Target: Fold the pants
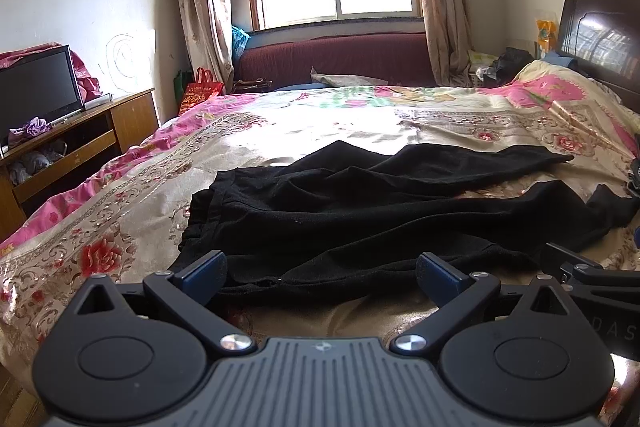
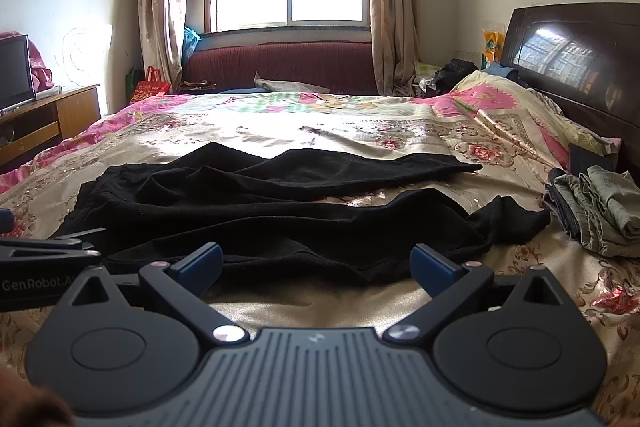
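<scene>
The black pants (image 1: pixel 360 211) lie spread, unfolded, across the floral bed (image 1: pixel 120 211). The left tongs (image 1: pixel 320 271) and right tongs (image 2: pixel 318 265) are released, empty, just beside the near edge.

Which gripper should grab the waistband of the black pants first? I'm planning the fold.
Left. The left gripper, open, faces the waistband end of the black fabric pants. The right gripper, also open, sits nearer the pant legs.

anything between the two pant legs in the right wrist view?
Only a bare strip of floral bedspread shows between the legs of the black pants; nothing lies on it. The left wrist view shows the same gap.
</scene>
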Motion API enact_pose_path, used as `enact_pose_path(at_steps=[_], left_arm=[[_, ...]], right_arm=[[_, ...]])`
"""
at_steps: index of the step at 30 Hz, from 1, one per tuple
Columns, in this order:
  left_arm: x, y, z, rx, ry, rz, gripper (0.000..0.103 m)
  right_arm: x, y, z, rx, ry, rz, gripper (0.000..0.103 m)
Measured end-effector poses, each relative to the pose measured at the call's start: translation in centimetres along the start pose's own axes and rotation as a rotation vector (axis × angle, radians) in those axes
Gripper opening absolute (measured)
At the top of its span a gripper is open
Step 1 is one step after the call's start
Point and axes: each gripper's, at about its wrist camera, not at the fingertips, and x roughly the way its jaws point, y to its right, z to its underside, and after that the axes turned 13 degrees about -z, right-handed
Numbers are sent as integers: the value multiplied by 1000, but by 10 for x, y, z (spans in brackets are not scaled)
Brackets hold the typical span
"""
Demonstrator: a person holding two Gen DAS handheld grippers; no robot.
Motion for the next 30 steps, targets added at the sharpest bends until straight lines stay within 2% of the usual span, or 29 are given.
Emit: enact_pose_path(at_steps=[21,30], left_arm=[[-3,-22,-6,-2,62,-11,103],[22,-32,2,-20,9,-42,103]], right_arm=[[1,-26,-14,-68,23,-42,98],[29,-42,-11,-118,-31,-93,96]])
